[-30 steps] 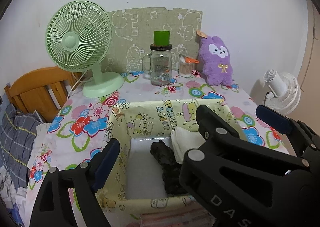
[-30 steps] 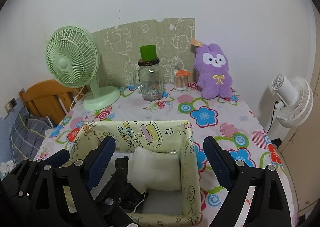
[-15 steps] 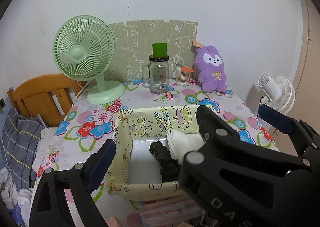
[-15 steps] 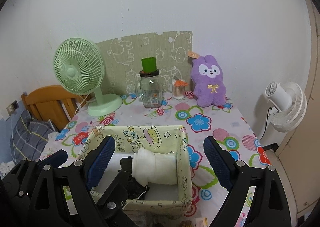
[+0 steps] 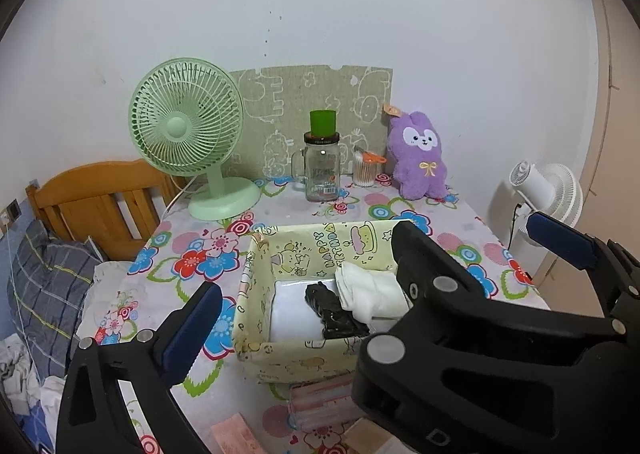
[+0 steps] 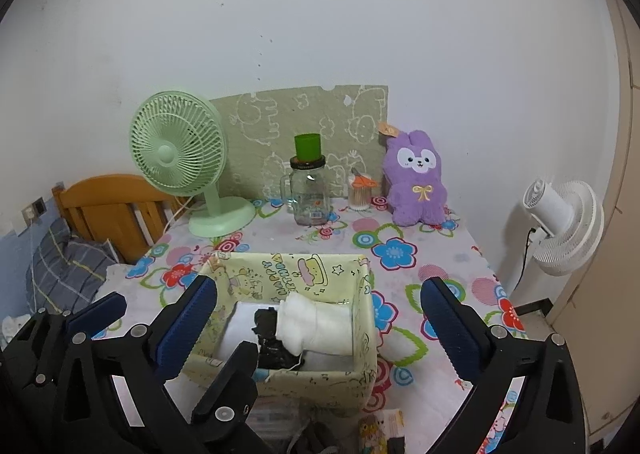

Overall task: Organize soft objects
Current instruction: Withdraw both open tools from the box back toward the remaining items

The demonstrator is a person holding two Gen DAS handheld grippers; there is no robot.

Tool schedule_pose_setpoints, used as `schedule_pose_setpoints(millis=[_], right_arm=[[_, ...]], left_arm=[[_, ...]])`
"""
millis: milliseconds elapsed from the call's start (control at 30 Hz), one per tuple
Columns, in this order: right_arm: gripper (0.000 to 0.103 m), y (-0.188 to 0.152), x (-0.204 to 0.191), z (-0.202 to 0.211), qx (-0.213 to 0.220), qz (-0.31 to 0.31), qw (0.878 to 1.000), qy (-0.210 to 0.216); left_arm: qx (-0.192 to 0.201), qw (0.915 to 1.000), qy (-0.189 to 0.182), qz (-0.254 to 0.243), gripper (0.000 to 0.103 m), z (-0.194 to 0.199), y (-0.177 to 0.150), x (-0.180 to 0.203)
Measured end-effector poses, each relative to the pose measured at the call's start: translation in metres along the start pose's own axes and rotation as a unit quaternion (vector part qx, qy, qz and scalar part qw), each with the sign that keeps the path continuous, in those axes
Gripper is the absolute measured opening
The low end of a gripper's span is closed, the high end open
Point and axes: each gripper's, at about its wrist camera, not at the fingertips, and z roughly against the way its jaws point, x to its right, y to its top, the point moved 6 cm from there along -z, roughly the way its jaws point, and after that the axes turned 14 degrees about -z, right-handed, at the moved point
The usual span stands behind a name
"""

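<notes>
A yellow cartoon-print fabric box (image 6: 280, 378) is seen at table centre, holding a white rolled cloth (image 6: 316, 328) with a black bundle (image 6: 267, 334), possibly socks, at its nine o'clock. The left gripper (image 5: 372, 286) and right gripper (image 6: 316, 326) are held above the box, jaws opening, nothing gripped between them. A purple plush rabbit (image 6: 416, 182) is propped at one o'clock.

Worktop (image 6: 448, 254) carries a flowered cloth. At its rear, along the wall: green desk fan (image 6: 176, 158), glass jar (image 6: 310, 194) with a green cup (image 6: 307, 147) upright on its lid, a small container of swabs (image 6: 359, 196), and a patterned green board (image 6: 280, 126). White standing fan (image 6: 564, 226) on the right. Wooden bed frame (image 6: 108, 206) on the left.
</notes>
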Motion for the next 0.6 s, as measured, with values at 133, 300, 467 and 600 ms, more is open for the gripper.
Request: schedule_pose_setpoints(millis=[133, 300, 467, 600], right_arm=[[0.103, -0.001, -0.002, 0.014, 0.007, 0.004, 1.000, 0.003], [0.103, -0.002, -0.002, 0.031, 0.016, 0.001, 1.000, 0.008], [0.103, -0.005, -0.003, 0.046, 0.017, 0.004, 1.000, 0.015], [0.103, -0.007, -0.002, 0.060, 0.025, 0.005, 1.000, 0.009]], left_arm=[[0.007, 1.0000, 0.000, 0.002, 0.103, 0.010, 0.000, 0.001], [0.013, 0.9999, 0.008, 0.006, 0.103, 0.024, -0.002, -0.001], [0.022, 0.9996, 0.014, 0.004, 0.103, 0.039, -0.004, 0.000], [0.032, 0.9994, 0.014, 0.001, 0.103, 0.050, -0.005, 0.003]])
